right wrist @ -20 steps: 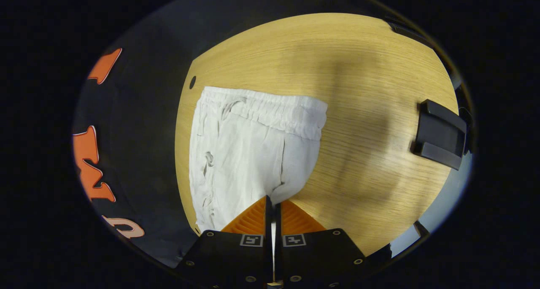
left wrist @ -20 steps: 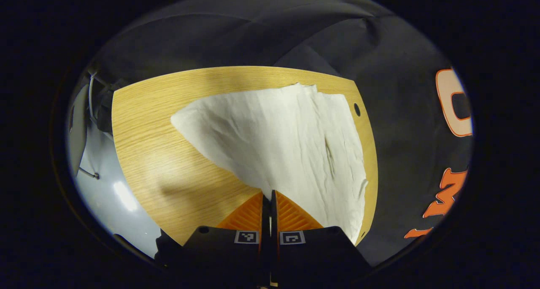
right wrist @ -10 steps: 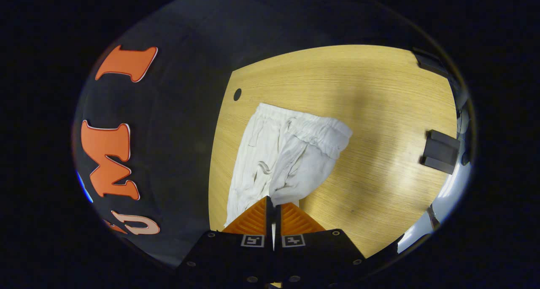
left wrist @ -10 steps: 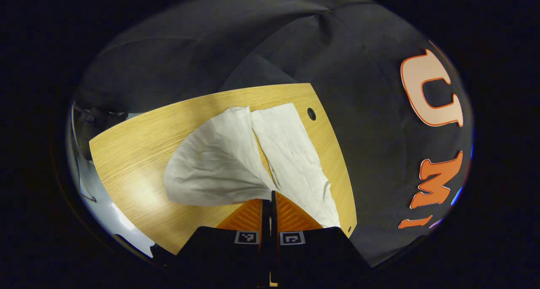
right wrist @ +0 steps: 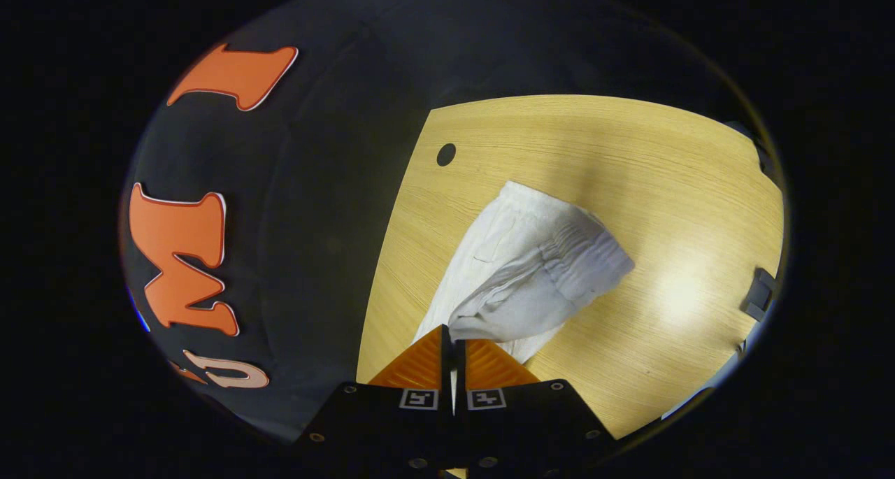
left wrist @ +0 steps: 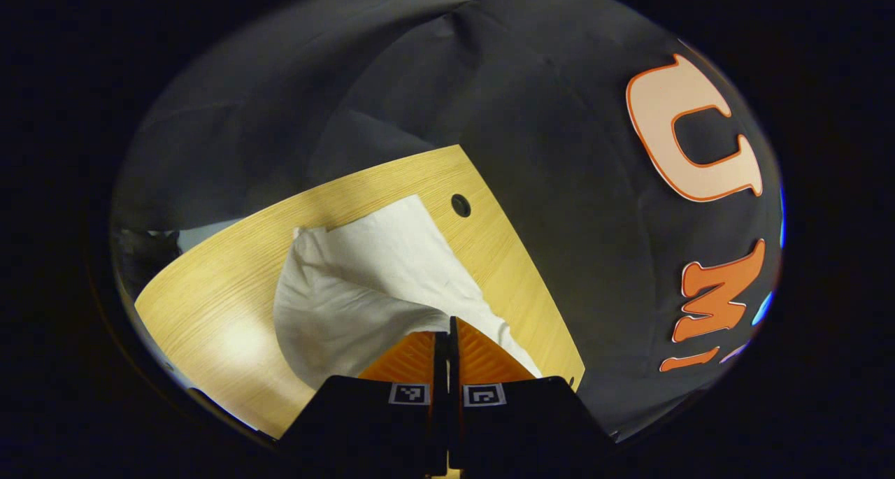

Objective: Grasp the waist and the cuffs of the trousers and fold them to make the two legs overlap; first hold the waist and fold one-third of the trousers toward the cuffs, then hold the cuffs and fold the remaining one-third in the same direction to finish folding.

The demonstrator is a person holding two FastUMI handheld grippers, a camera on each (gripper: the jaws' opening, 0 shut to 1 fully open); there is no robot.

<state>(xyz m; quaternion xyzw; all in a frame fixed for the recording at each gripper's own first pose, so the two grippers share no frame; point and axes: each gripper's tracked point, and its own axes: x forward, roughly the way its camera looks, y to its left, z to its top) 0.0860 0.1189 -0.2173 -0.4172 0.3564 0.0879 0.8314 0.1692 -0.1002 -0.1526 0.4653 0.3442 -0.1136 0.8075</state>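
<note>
White cloth is what both of your tools are pinching. In the left gripper view, your left tool (left wrist: 447, 329) sits at the near edge with its two fingers pressed together on a fold of the trousers (left wrist: 363, 276), and the fabric rises from the table (left wrist: 231, 255) up into that grip. From there the cuff end spreads away to the far left, one layer draped over the other, while a flat strip of leg lies along the table's right edge. Farther off, a small dark hole (left wrist: 460, 205) sits in the table near its far right corner, just beyond the cloth. In the right gripper view, your right tool (right wrist: 453, 339) is likewise closed down to a sliver on the trousers (right wrist: 531, 269), holding a bunched fold that lifts off the table (right wrist: 629, 164). Beyond the fingers the gathered elastic waist (right wrist: 594, 252) is turned over on itself and hangs toward the right, with the flatter part of the garment lying beneath it. Past that, another dark hole (right wrist: 445, 154) marks the table near its left edge, and a small black bracket (right wrist: 759, 294) sits at the far right rim.
</note>
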